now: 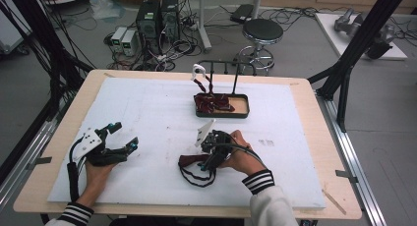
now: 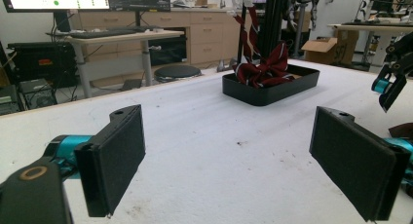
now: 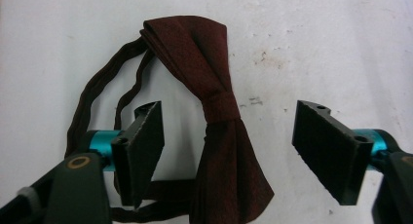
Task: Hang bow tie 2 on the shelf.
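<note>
Below, right gripper (image 3: pixel 226 151) spread over bow tie (image 3: pixel 214 112) (strap partly hidden), left gripper (image 2: pixel 226 160) spread.

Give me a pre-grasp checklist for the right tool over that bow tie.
1. Right tool open: ok, jaws stand wide apart.
2. Bow tie between the jaws: ok, its knot sits near the middle of the gap.
3. Strap clear of the jaws: not ok, it loops by one jaw.
4. Bow tie flat on the table: ok.
5. Left tool out of the way: ok, open and resting far off.
6. Tray has room: cannot tell, other ties lie in it.
</note>
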The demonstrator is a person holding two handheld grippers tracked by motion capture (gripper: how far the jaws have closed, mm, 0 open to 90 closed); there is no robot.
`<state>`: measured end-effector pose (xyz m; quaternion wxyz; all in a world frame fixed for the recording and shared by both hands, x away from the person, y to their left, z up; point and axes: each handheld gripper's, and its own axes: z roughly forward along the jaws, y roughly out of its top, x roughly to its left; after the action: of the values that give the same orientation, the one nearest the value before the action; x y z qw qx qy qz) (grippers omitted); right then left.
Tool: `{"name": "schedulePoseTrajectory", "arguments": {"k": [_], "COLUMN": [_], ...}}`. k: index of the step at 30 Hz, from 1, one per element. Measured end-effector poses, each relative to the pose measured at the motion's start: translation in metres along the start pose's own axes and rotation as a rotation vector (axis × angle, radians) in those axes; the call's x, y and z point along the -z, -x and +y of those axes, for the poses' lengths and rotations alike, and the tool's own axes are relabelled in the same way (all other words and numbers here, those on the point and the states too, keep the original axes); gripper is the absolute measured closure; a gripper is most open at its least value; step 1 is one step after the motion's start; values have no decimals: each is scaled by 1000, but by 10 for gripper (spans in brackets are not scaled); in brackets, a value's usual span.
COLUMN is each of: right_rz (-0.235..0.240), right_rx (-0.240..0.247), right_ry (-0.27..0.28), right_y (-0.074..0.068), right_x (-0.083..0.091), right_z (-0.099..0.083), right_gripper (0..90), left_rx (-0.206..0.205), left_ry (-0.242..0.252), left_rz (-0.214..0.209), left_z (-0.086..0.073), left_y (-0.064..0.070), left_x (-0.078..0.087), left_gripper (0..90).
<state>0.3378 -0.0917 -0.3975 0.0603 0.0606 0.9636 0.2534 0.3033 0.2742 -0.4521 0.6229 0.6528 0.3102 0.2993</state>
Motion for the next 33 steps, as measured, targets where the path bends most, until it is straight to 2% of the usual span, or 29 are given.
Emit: {"name": "schedulePoseTrajectory", "arguments": {"k": [8, 13, 23, 29, 33], "right_rz": [16, 22, 26, 22, 24], "right_rx": [4, 14, 29, 43, 34], "right_ry": [-37, -49, -91, -126, -131], "right_y": [2, 1, 3, 3, 3], "right_x": [-3, -6, -10, -11, -10], "right_z": [-1, 0, 1, 1, 1], "right_gripper": [397, 421, 562, 690, 719], "left_rx": [1, 1, 2, 3, 2], "left_ry": [1, 2, 0, 1, 0], "left_rz": [1, 0, -1, 0, 0], "left_z": [0, 0, 0, 0, 0], "left_y": [0, 0, 0, 0, 0], "left_x": [0, 0, 0, 0, 0], "left_gripper": [134, 134, 135, 135, 135]}}
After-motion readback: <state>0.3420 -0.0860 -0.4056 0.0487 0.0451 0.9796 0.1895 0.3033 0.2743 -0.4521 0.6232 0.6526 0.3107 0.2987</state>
